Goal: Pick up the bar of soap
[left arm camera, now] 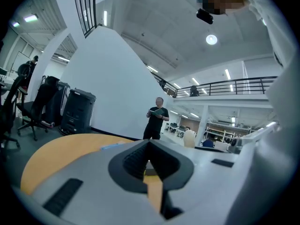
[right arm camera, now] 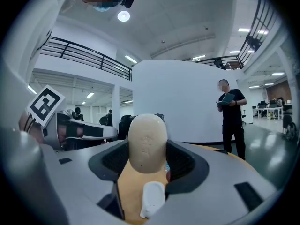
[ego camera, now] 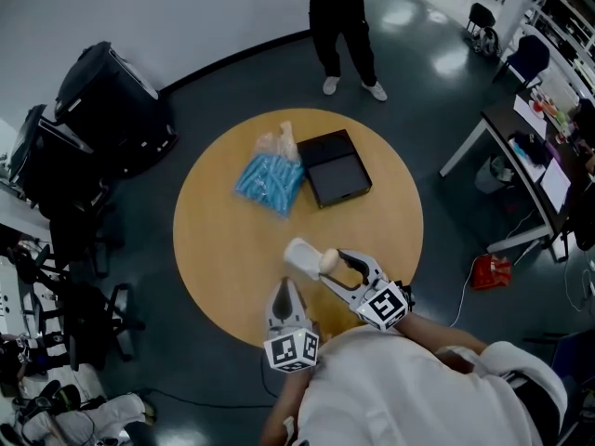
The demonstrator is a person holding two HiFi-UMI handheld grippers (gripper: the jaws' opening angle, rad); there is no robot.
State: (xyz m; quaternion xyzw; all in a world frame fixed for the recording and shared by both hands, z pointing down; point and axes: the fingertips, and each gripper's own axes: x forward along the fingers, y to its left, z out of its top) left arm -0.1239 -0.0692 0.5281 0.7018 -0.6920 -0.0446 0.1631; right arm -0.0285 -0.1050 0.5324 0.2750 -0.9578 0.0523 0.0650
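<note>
The bar of soap (right arm camera: 147,142) is pale beige against the black ribbed pads (right arm camera: 185,161) of the light-grey right gripper (right arm camera: 147,159). The left gripper (left arm camera: 149,161) is the same grey and black. Both bear cubes (ego camera: 292,349) with black-and-white square markers. The table (ego camera: 223,249) is ochre. On it are a bright blue bag (ego camera: 271,182), a black box (ego camera: 335,167) and a white object (ego camera: 301,254). The floor (ego camera: 446,119) is dark slate.

Matt beige bar of soap (right arm camera: 147,144), smooth wood-look table (ego camera: 223,249), crinkly plastic bag (ego camera: 270,182) (glossy)
</note>
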